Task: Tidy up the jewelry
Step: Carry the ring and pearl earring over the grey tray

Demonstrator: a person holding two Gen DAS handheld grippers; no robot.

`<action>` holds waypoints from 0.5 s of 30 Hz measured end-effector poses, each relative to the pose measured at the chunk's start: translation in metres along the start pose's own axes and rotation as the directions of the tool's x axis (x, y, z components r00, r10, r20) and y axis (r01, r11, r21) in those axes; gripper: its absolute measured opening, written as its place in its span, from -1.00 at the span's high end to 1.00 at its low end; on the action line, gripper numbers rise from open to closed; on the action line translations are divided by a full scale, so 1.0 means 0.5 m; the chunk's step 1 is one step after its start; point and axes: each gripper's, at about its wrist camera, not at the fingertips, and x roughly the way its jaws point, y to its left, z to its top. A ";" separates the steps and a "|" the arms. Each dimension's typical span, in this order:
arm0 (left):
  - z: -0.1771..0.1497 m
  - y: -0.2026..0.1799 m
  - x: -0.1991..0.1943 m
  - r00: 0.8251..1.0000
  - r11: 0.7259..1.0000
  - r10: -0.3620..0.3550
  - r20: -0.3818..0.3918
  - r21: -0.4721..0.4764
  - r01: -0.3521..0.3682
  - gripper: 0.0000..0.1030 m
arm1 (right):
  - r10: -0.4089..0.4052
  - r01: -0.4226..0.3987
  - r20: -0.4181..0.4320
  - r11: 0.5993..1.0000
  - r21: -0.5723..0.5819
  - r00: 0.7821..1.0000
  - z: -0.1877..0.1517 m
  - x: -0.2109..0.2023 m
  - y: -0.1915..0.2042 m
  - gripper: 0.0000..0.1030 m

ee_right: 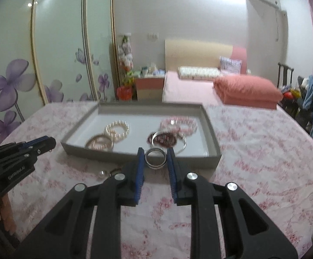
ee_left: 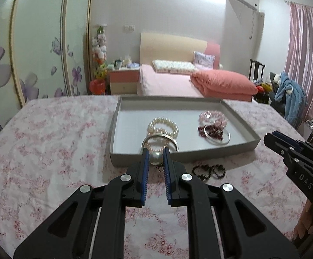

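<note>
**Two more pieces on the way to the tray**

The gray tray [ee_left: 240, 127] already holds pearl bracelets [ee_left: 162, 127] and pink beads [ee_left: 213, 118]. The left gripper [ee_left: 155, 158] pinches a big pearl [ee_left: 155, 158]. The right gripper [ee_right: 155, 158] pinches a silver ring [ee_right: 155, 158]. Dark bracelets [ee_left: 209, 170] wait on the cloth.

Shallow grey cardboard tray [ee_left: 238, 120] on the pink floral cloth [ee_left: 48, 151]: back-left floor bare. White pearl bracelets [ee_left: 162, 127] crowd front centre; pink bead bracelets [ee_left: 213, 118], plain silver bangle [ee_left: 219, 138] fill the right. Black bead bracelets [ee_left: 208, 170] lie just before the front wall.
</note>
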 end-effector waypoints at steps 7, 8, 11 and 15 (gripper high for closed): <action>0.018 -0.016 -0.025 0.996 1.000 -0.001 0.084 -0.004 0.002 0.73 | -0.041 0.044 0.164 0.999 -0.012 0.986 0.027 -0.054 0.015 0.58; 0.021 -0.018 -0.027 0.996 1.000 -0.001 0.093 -0.002 0.001 0.73 | -0.046 0.049 0.180 0.999 -0.012 0.983 0.031 -0.058 0.016 0.58; 0.033 -0.027 -0.032 0.992 1.000 0.002 0.123 0.006 -0.002 0.73 | -0.055 0.059 0.222 0.998 -0.011 0.974 0.047 -0.068 0.018 0.58; 0.048 -0.035 -0.035 0.988 1.000 0.007 0.155 0.012 -0.009 0.73 | -0.063 0.068 0.258 0.998 -0.013 0.964 0.065 -0.065 0.020 0.58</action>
